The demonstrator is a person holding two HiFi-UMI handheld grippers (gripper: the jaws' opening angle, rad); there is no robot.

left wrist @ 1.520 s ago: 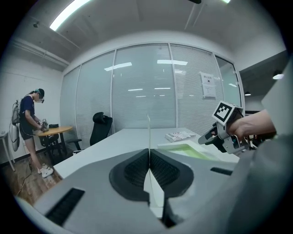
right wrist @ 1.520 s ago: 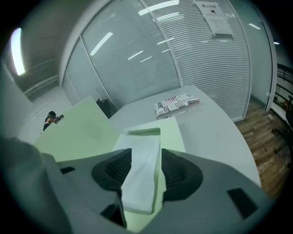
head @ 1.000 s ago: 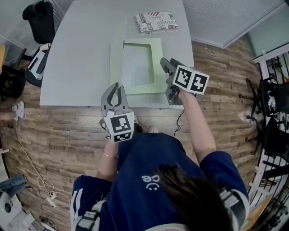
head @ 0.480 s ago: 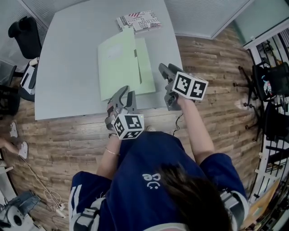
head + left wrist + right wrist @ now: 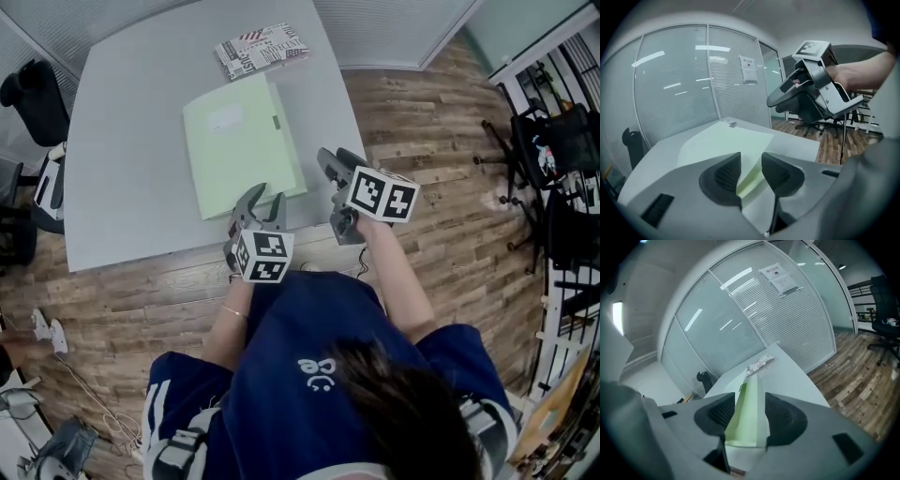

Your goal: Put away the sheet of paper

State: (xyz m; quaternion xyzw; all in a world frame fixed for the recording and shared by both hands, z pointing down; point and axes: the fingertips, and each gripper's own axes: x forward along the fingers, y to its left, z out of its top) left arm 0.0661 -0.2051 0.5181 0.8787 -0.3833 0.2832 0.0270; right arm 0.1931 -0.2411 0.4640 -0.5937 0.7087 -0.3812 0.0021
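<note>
A pale green folder (image 5: 239, 145) lies closed and flat on the grey table (image 5: 131, 122); no loose sheet shows. My left gripper (image 5: 265, 199) hovers at the folder's near edge. Its jaws have just been opening, and nothing is between them. In the left gripper view the folder (image 5: 726, 140) shows beyond the gap of that gripper (image 5: 751, 164). My right gripper (image 5: 333, 155) stands open just right of the folder's near right corner, apart from it. In the right gripper view the folder (image 5: 751, 404) lies ahead in line with the jaws of that gripper (image 5: 749, 414), which do not press it.
A printed booklet (image 5: 260, 49) lies at the table's far edge behind the folder. Black office chairs stand left (image 5: 33, 89) and right (image 5: 553, 141) of the table on the wooden floor. A glass wall with blinds (image 5: 675, 89) runs behind the table.
The folder, open with a white sheet inside a second ago, now lies closed. My left gripper has come forward to its near edge and its jaws have parted. The right gripper drew back slightly.
</note>
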